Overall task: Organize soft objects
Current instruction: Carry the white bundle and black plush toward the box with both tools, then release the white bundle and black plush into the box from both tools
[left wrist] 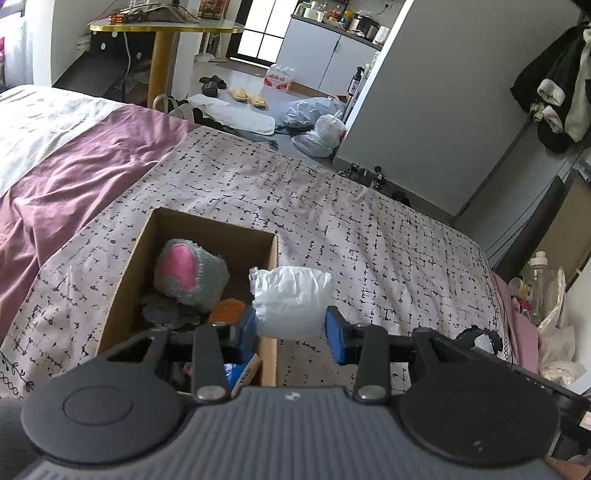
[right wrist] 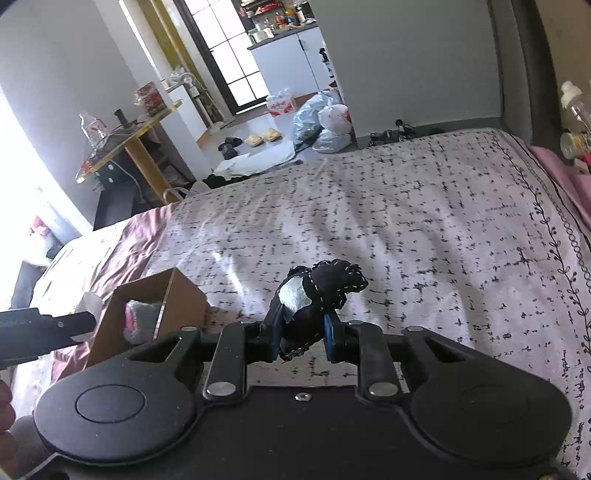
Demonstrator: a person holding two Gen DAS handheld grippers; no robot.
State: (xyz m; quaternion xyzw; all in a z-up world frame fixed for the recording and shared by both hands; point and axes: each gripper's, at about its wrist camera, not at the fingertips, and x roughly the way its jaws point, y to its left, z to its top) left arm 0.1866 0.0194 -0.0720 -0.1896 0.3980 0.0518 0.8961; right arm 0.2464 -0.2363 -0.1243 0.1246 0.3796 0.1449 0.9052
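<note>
Cardboard box [left wrist: 207,280] sits open on the patterned bedspread [left wrist: 369,236], with a mauve blanket [left wrist: 74,166] bunched beside it on the left. Inside the box lie a grey plush toy with a pink patch [left wrist: 190,273], something orange [left wrist: 227,310] and darker items too shadowed to identify. Beyond the bed, the floor holds yellow slippers [left wrist: 246,95], dark sandals [left wrist: 212,84], plastic bags [left wrist: 317,125] and a round gold-edged table [left wrist: 166,27]; none of this lies between the grippers and the box.

The left gripper [left wrist: 291,330] clamps a white crumpled soft bundle [left wrist: 291,299] between its blue pads. The bundle hangs over the box's right wall, partly above the opening and partly above the bedspread. Its long axis runs roughly crosswise, from one pad to the other, and its puffy end points away from the camera.

The right gripper [right wrist: 301,332] is closed tight on a black fabric piece with white stitching [right wrist: 325,291], which shows a grey patch on its left side. It is lifted clear of the bedspread, to the right of the box [right wrist: 147,306], and stands up out of the jaws, leaning to the right.
</note>
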